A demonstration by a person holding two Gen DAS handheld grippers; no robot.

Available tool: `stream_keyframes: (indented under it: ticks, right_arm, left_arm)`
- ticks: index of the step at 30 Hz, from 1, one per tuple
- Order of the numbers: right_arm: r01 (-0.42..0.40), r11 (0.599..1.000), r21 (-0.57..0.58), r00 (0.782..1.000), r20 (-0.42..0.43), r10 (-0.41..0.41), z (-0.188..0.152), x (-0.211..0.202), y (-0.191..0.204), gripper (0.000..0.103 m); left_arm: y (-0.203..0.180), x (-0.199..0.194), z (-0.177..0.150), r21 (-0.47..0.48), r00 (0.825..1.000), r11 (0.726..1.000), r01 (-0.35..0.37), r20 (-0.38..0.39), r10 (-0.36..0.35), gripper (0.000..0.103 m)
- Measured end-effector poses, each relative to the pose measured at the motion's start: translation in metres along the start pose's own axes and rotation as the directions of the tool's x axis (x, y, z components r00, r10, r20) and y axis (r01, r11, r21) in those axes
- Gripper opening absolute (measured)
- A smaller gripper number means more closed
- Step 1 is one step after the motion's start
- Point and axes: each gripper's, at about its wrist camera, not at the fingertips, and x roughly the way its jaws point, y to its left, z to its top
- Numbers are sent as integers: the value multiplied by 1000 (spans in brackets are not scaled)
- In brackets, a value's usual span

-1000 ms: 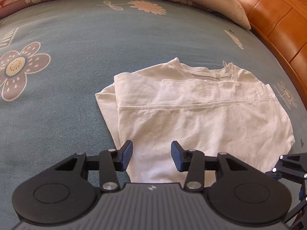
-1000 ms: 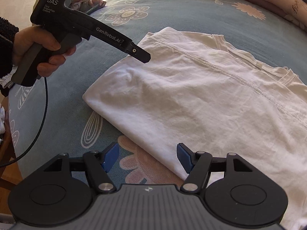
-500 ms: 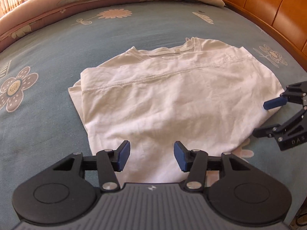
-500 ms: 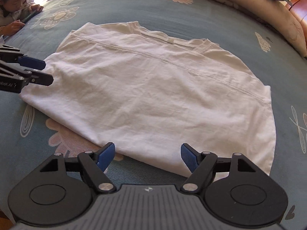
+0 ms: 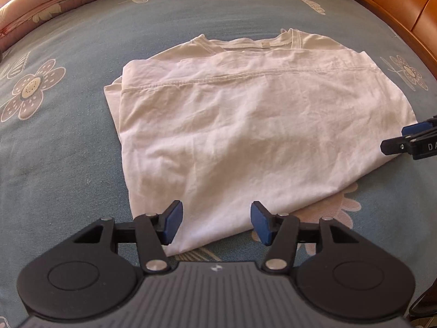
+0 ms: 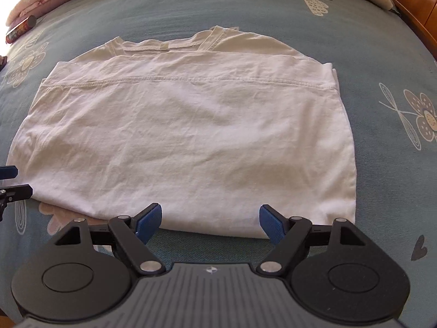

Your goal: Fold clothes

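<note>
Here both grippers, left (image 5: 215,225) and right (image 6: 210,225), are opening (nothing held) above the shirt (image 6: 191,142).

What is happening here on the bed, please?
A person is folding a white T-shirt on a blue flowered bedspread, with a two-finger tool in each hand. The shirt already lies folded in half, its hem line across the top layer and the collar at the far side. The left tool and the right tool hover at the near edge, one towards each corner. Both are opening and grip nothing; no pad presses the cloth.
</note>
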Motion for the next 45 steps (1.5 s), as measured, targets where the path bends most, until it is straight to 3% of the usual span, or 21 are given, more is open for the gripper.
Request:
stream_keyframes:
  ticks: [5, 8, 12, 16, 18, 25, 30, 34, 38, 41, 45]
  right_arm:
    - [35, 999, 33, 999, -9, -35, 6, 12, -11, 82]
    - [33, 999, 44, 999, -29, -31, 2, 16, -12, 83]
    - [31, 998, 48, 999, -34, -29, -1, 12, -12, 86]
    - [34, 999, 32, 999, 29, -34, 5, 2, -18, 87]
    - [58, 998, 32, 998, 18, -58, 7, 7, -25, 88]
    - [77, 980, 185, 996, -61, -66, -3, 16, -62, 88]
    - [73, 987, 144, 996, 49, -81, 14, 4, -61, 89]
    - [87, 988, 131, 994, 52, -94, 27, 18, -68, 89]
    - [64, 982, 176, 997, 40, -72, 23, 28, -80, 94]
    - [73, 971, 226, 996, 42, -84, 23, 22, -87, 95]
    - [18, 966, 258, 988, 140, -56, 33, 3, -88, 95]
  left_arm:
    - [-5, 11, -6, -12, 1000, 1000, -7, -18, 7, 57]
    - [-2, 9, -10, -31, 1000, 999, 11, -23, -12, 66]
    - [-1, 3, -10, -43, 999, 999, 2, -44, -4, 67]
    - [1, -1, -2, -23, 1000, 999, -30, 0, 30, 67]
    - [5, 4, 0, -41, 999, 998, -49, -17, 48, 67]
    - [13, 7, -2, -101, 998, 994, -39, -58, 34, 67]
    - [12, -4, 21, -50, 998, 998, -46, 40, 48, 67]
    - [17, 8, 45, -31, 995, 999, -32, 98, 35, 68]
    - [25, 33, 52, -39, 998, 998, -57, 32, 58, 70]
    - [32, 31, 54, -87, 999, 996, -34, 34, 37, 70]
    - [32, 22, 62, -92, 997, 995, -25, 69, 32, 70]
